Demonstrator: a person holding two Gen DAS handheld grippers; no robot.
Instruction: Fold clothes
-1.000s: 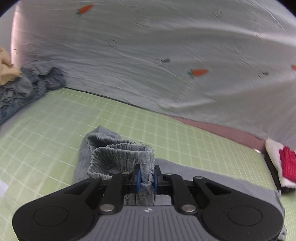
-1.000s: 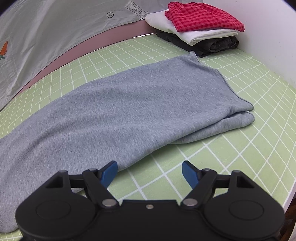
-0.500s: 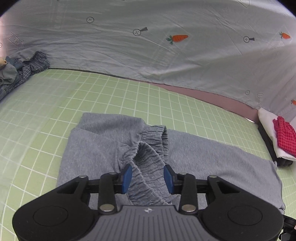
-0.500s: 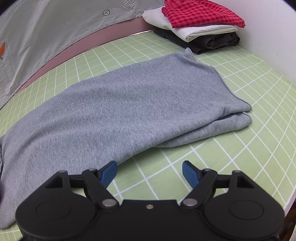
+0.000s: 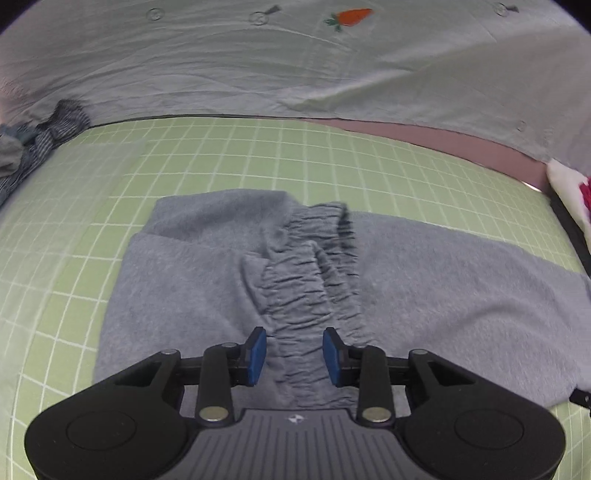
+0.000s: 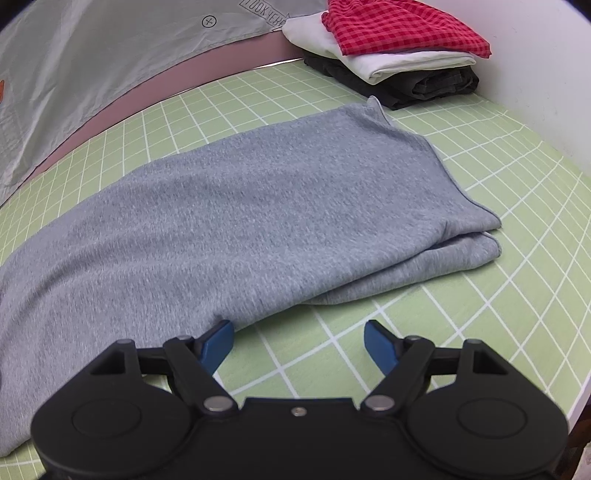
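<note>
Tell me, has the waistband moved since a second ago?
Yes. The waistband was pinched upright in the left gripper; now it lies released, flat on the grey pants, on the green mat.

One grey garment [image 6: 258,206]; three folded clothes [image 6: 399,55]; two grippers [image 5: 294,356].

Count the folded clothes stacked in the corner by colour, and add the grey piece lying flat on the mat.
Red checked garment: 1
White garment: 1
Dark garment: 1
Grey garment: 1
Total: 4
</note>
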